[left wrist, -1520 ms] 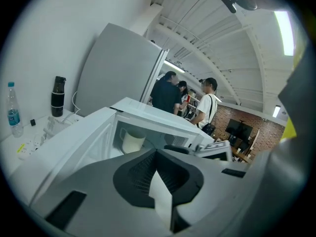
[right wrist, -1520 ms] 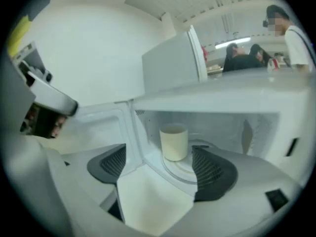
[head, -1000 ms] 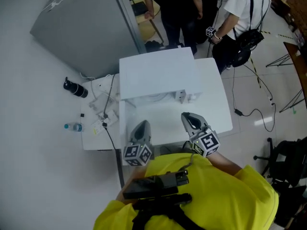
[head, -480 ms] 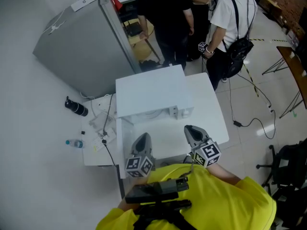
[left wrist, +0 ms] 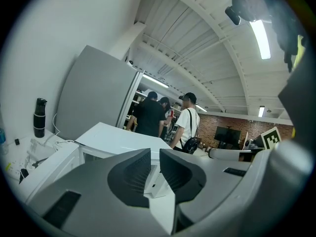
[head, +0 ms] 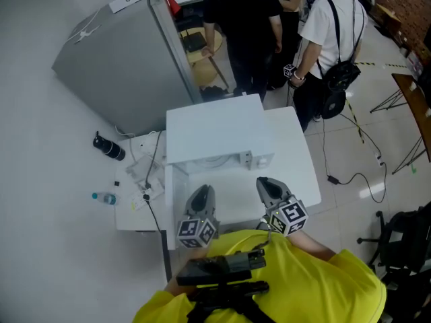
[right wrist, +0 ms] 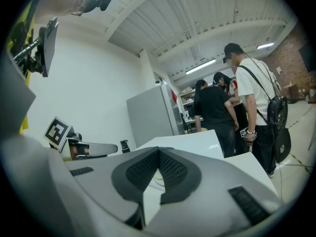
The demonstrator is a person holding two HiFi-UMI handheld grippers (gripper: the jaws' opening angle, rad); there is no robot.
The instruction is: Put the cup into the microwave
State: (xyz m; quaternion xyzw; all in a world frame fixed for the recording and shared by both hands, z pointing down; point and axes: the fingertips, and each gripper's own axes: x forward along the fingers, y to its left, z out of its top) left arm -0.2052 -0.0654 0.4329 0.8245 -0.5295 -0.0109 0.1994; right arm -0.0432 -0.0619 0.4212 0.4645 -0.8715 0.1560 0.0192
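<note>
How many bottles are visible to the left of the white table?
2: a black bottle, farther from the person, and a small clear bottle, nearer. Others may be hidden.

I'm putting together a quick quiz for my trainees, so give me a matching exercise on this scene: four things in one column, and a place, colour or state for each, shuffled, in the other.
Things:
1. microwave
2. black bottle
3. right gripper
4. person's shirt

Descriptions:
a. shut, nothing between the jaws
b. yellow
c. white, on the table
d. upright, near the grey panel

Pairs: 1-c, 2-d, 3-a, 4-b
</note>
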